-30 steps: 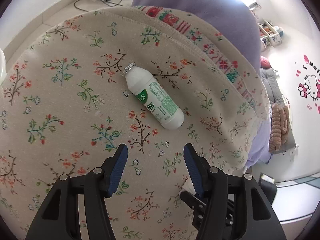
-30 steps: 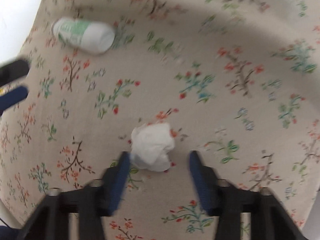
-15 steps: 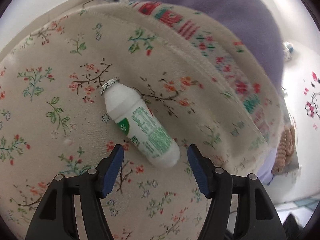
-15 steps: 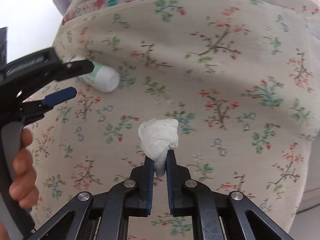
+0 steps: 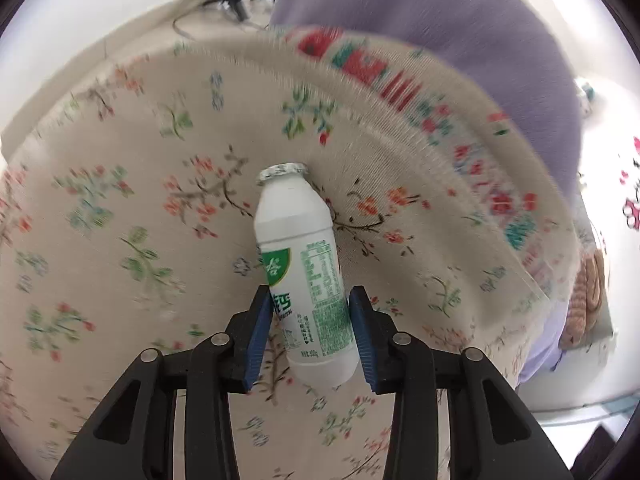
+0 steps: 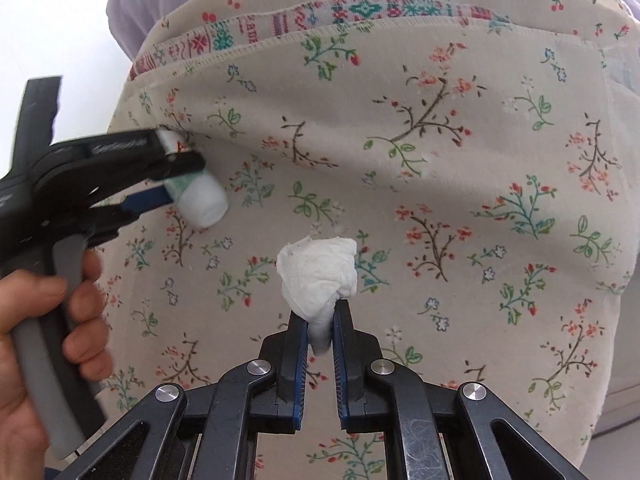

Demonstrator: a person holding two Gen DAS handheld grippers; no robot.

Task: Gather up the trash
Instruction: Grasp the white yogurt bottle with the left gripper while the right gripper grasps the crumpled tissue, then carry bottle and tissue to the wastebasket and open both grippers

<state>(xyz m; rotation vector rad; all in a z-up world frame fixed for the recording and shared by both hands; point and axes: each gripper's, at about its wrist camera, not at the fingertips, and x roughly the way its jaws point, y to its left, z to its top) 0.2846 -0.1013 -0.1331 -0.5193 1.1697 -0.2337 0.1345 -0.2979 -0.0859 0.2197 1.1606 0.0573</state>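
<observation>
Left gripper (image 5: 310, 316) pinches the yogurt drink bottle (image 5: 306, 276) at its lower half; the bottle's long axis runs straight ahead between the fingers, cap farthest away, above the floral cloth (image 5: 120, 240). Right gripper (image 6: 320, 330) is pressed on the crumpled tissue (image 6: 318, 276).

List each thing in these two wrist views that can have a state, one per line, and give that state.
Small white plastic drink bottle with green label: foil-sealed, lower body between the left gripper's blue pads.
Crumpled white tissue wad: pinched at its lower end.
Left gripper: shut on the bottle.
Right gripper: shut on the tissue wad.
Floral beige cloth: spread flat, with folded layers at the far edge.
</observation>
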